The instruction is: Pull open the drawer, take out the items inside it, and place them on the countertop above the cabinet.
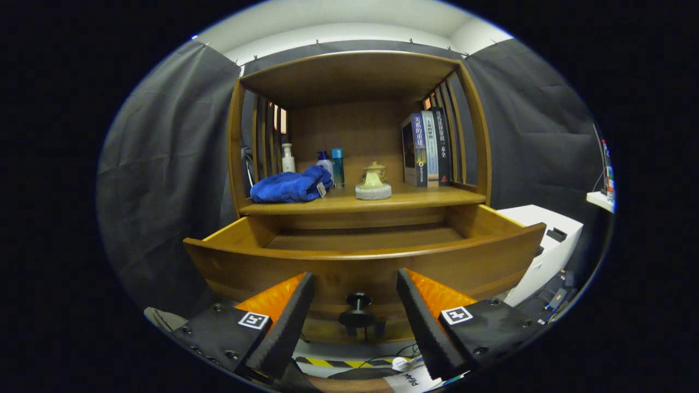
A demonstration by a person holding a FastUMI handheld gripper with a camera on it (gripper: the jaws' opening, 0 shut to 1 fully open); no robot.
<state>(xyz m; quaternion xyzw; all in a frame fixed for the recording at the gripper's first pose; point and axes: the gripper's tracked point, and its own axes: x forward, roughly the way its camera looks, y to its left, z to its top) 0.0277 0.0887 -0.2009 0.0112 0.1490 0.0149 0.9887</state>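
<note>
Already the drawer (pixel 360 256) stands open and looks bare, so the wide, empty tongs (pixel 355 311) straddling its knob (pixel 357 311) could snag it when rising.

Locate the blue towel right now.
Gripper view: blue towel lies on the countertop, left of the ceramic pot, above the open drawer.

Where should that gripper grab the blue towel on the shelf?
Probably the bunched top fold of the blue towel, coming from the front and slightly above: it lies heaped at the countertop edge, bottles close behind. The gripper is open, its fingers either side of the drawer knob.
</note>
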